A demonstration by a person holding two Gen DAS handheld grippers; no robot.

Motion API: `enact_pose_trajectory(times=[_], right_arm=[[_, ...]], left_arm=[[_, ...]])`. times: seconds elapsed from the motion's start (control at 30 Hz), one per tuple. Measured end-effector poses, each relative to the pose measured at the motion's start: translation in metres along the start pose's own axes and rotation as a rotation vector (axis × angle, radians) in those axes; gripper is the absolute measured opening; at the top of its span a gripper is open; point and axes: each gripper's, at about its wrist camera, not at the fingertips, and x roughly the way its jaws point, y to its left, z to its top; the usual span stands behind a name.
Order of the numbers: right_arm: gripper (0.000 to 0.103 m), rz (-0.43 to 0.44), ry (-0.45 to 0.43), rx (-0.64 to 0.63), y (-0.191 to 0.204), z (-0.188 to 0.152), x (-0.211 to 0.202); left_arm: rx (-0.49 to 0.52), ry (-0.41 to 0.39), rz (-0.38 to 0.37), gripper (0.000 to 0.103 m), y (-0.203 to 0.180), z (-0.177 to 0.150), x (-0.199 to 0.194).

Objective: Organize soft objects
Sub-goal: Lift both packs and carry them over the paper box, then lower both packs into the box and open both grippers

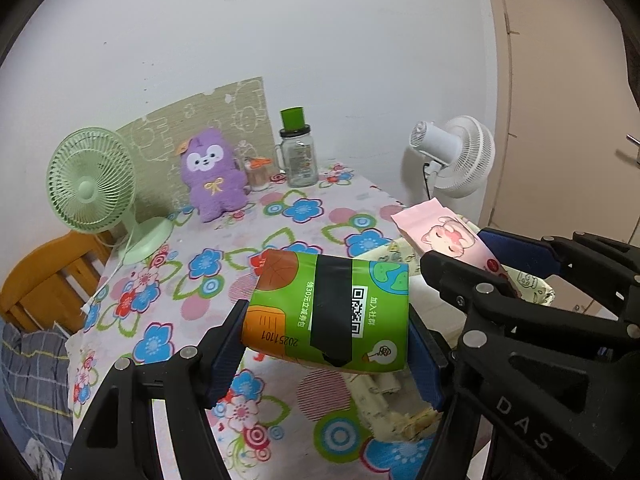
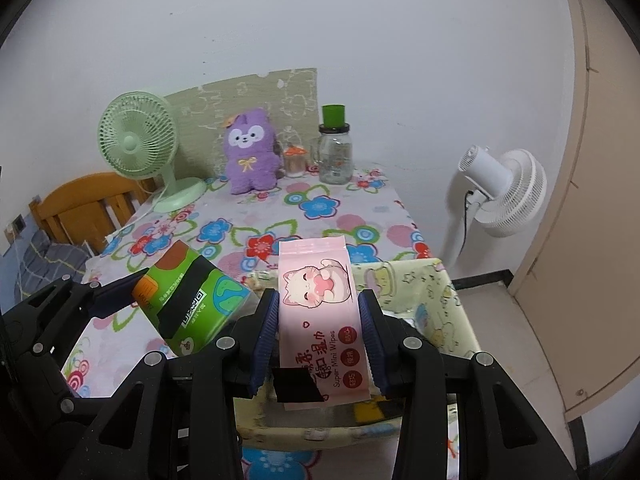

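Observation:
My left gripper (image 1: 326, 344) is shut on a green tissue pack (image 1: 328, 308), held above the flowered tablecloth (image 1: 280, 220). The same green tissue pack (image 2: 192, 304) shows at the left of the right wrist view, clamped in the left gripper (image 2: 192, 300). My right gripper (image 2: 318, 332) is shut on a pink wet-wipes pack (image 2: 316, 312) with a cat drawing, over a pale yellow fabric bin (image 2: 436, 300). In the left wrist view the pink wipes pack (image 1: 444, 240) sticks out of the right gripper (image 1: 460, 252). A purple plush toy (image 1: 212, 176) sits upright at the table's back.
A green desk fan (image 1: 92, 184) stands back left, its cord trailing over the table edge. A glass bottle with a green cap (image 1: 298, 152) and a small jar (image 1: 258, 174) stand by the plush. A white floor fan (image 2: 504, 192) stands right of the table; a wooden chair (image 2: 88, 208) left.

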Motion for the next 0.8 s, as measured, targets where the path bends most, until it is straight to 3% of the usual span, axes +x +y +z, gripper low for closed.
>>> enact_pose_trajectory(times=[0.8], right_arm=[[0.044,-0.048,0.064,0.076,-0.059,-0.013,0.029]], left_arm=[[0.059,0.06,-0.105,0.077,-0.052,0.006,0.048]])
